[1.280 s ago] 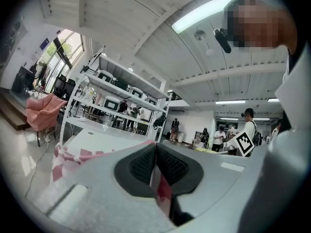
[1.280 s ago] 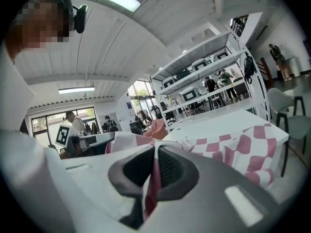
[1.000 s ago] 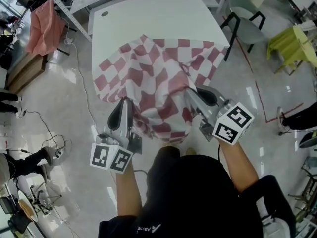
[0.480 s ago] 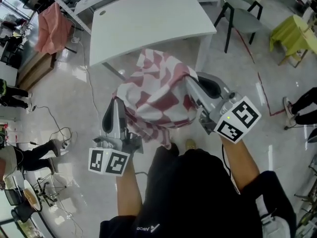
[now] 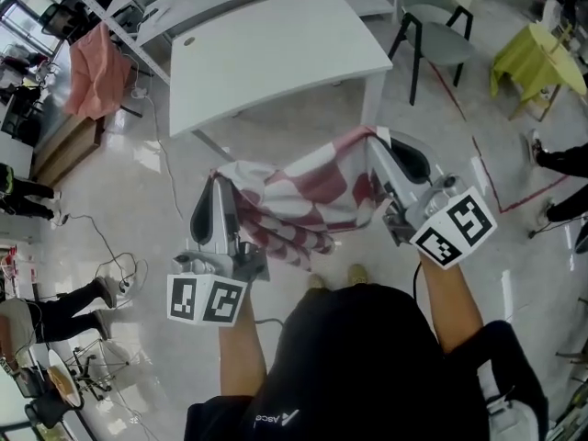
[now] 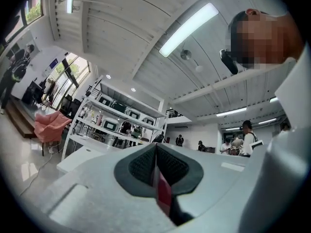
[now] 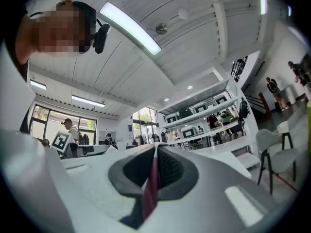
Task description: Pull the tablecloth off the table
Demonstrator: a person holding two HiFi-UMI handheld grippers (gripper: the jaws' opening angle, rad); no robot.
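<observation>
The red-and-white checked tablecloth (image 5: 308,200) is off the white desk (image 5: 276,58) and hangs bunched in the air just in front of its near edge, above the pale floor (image 5: 138,182). It sags between our two grippers. Our left gripper (image 5: 219,180) has its fingers (image 6: 141,166) clenched on one end of the cloth. Our right gripper (image 5: 375,138) has its fingers (image 7: 170,171) clenched on the other end.

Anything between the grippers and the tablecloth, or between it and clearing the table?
Nothing visible: left gripper and right gripper are shut on the tablecloth, which hangs between them, clear of the table.
</observation>
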